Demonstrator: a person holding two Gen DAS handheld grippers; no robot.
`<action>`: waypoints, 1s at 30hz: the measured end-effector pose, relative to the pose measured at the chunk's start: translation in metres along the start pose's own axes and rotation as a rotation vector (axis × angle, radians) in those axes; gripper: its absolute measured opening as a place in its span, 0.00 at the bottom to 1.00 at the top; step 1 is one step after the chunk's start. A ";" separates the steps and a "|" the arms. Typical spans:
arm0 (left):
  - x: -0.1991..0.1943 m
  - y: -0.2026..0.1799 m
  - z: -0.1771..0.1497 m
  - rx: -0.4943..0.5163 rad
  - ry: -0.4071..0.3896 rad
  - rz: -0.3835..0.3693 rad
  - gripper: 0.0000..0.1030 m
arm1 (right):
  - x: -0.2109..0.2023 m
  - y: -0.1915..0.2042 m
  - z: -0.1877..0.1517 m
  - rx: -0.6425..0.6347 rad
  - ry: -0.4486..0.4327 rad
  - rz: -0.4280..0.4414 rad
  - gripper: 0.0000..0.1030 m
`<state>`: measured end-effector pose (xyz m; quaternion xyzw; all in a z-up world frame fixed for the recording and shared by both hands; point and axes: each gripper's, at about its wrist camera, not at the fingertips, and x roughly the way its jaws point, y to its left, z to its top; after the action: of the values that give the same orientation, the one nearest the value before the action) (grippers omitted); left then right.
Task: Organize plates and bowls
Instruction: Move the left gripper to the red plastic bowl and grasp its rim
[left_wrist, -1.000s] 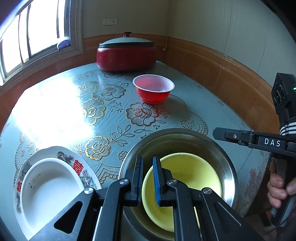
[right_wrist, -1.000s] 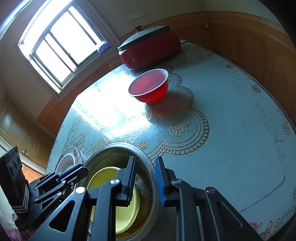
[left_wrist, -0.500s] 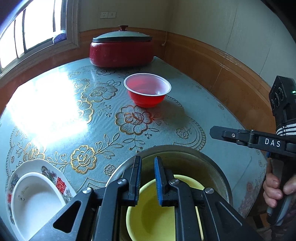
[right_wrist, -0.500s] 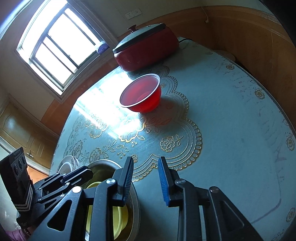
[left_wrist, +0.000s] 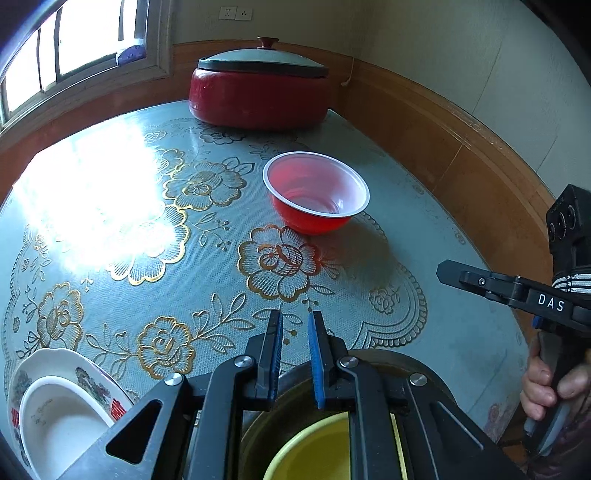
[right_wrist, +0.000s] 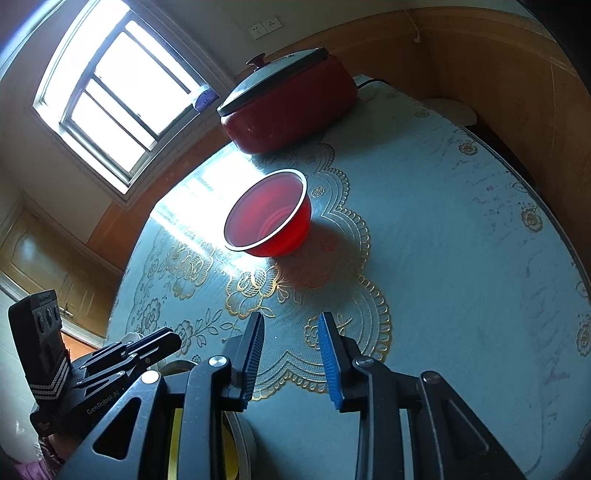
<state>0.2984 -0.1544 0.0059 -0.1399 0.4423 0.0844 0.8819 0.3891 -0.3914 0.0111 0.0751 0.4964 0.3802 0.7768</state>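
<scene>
Sitting upright on the flowered tablecloth (left_wrist: 110, 229) is a red bowl (left_wrist: 316, 192) with a white rim, and nothing is in it. It is out in front of both grippers and well apart from them. The left gripper (left_wrist: 295, 354) has its blue pads almost together, with only a thin gap and nothing between them. Just under it is a metal basin (left_wrist: 417, 363) with a yellow bowl (left_wrist: 314, 450) lying inside. The right gripper (right_wrist: 290, 360) has a wider gap, and it holds nothing too; only tablecloth shows between its pads. A hand (left_wrist: 546, 387) grips its handle at the table's right edge. Down at the left corner, a white bowl (left_wrist: 59, 424) rests on a flowered plate (left_wrist: 92, 373). Far behind the red bowl, by the wall, stands a big red pot (left_wrist: 258, 96) with its lid on. A window (right_wrist: 114, 96) throws bright light on the table.
</scene>
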 end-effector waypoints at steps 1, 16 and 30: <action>0.001 0.001 0.001 -0.005 0.002 0.001 0.14 | 0.003 -0.001 0.001 0.002 0.005 0.002 0.29; 0.020 0.009 0.032 -0.071 0.030 -0.031 0.14 | 0.030 -0.001 0.015 0.002 0.039 0.026 0.29; 0.050 0.015 0.072 -0.123 0.066 -0.083 0.14 | 0.046 0.004 0.048 -0.042 -0.008 0.022 0.23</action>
<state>0.3789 -0.1160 0.0040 -0.2145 0.4591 0.0702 0.8592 0.4367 -0.3458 0.0042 0.0656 0.4844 0.3988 0.7759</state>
